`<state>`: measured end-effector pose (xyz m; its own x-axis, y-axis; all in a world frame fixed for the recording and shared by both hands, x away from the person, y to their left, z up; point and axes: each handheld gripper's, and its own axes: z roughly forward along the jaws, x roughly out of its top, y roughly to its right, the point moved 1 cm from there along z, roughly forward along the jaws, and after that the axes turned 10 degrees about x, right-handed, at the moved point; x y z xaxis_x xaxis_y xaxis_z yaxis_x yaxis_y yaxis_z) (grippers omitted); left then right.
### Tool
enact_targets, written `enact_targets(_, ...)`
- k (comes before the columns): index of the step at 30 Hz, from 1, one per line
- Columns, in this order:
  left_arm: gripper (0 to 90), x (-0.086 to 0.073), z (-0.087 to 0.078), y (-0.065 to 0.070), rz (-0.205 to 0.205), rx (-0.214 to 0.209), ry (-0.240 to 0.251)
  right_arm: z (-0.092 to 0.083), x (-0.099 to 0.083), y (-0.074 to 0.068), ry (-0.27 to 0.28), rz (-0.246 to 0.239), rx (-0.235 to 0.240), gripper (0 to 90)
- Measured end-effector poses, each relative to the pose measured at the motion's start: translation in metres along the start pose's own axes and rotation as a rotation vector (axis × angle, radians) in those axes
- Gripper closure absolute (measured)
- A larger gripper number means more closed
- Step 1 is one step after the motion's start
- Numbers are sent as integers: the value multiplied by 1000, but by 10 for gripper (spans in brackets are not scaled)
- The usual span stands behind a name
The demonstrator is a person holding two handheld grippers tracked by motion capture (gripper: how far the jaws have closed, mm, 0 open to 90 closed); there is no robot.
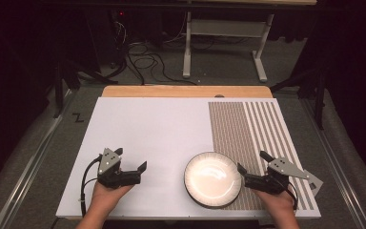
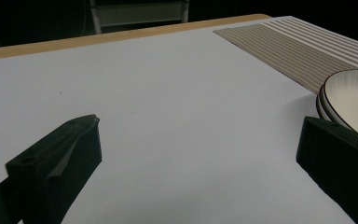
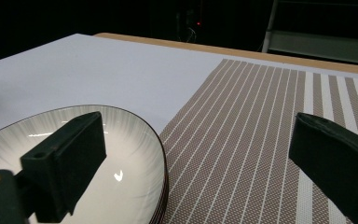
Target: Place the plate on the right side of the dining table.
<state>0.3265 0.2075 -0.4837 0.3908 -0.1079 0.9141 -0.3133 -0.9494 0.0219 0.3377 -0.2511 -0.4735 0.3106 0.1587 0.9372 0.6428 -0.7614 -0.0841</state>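
While both grippers gape empty, left gripper (image 1: 132,168) and right gripper (image 1: 251,168) flank plate (image 1: 213,179): glazed ceramic, stiff, slippery, breakable, probably stacked; pinch rim.

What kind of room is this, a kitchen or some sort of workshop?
Probably a lab or recording studio: a white table in a dark room, loose cables on the floor, and a lone plate between two hand-held grippers.

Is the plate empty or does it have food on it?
Empty. The plate shows a bare, shiny white inside with nothing on it, seen from above and from the right gripper view.
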Motion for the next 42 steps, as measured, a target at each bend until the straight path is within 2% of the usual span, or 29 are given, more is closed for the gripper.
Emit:
enact_targets(2, 6, 0, 0, 0, 1, 1, -1, 0, 0, 0, -7, 2, 0, 72)
enact_targets(3, 6, 0, 0, -1, 1, 0, 0, 0, 0, 0, -15, 4, 7, 124)
enact_targets(4, 6, 0, 0, -1, 1, 0, 0, 0, 0, 0, -15, 4, 7, 124)
enact_targets(5, 6, 0, 0, 0, 5, 0, -2, 0, -1, 0, -24, -7, 16, 168)
enact_targets(7, 5, 1, -1, 0, 9, 1, 0, 0, -1, -1, -34, -15, 13, 187)
enact_targets(11, 2, 1, -1, 0, 10, 1, -4, -2, -2, -2, -43, 3, 23, 293)
enact_targets(13, 2, 1, -1, 0, 7, 1, -5, -2, -2, -3, -48, 8, 24, 317)
enact_targets(16, 2, 1, -2, 0, 3, 3, -1, -3, -4, -4, -72, 14, 31, 437)
enact_targets(19, 2, 0, -2, -1, -4, 4, -3, -3, -6, -3, -89, 24, 18, 480)
enact_targets(22, 2, 0, -2, -1, -7, 4, -1, -4, -8, -2, -103, 45, 24, 528)
enact_targets(25, 2, 1, -3, -1, -15, 1, 3, -4, -11, 1, -118, 70, 34, 620)
enact_targets(34, 2, 1, -2, -2, -25, -8, 1, -2, -16, 0, -155, 84, 51, 755)
enact_targets(35, 2, 1, -2, -2, -25, -9, -1, -1, -16, -2, -166, 78, 48, 836)
enact_targets(36, 2, 0, -2, -2, -26, -11, -2, -1, -16, -2, -166, 78, 48, 836)
enact_targets(37, 2, 0, -2, -2, -29, -10, -1, 0, -16, -3, -179, 68, 44, 900)
enact_targets(42, 4, 1, -3, -3, -40, -13, 2, 2, -16, -4, -213, 64, 43, 900)
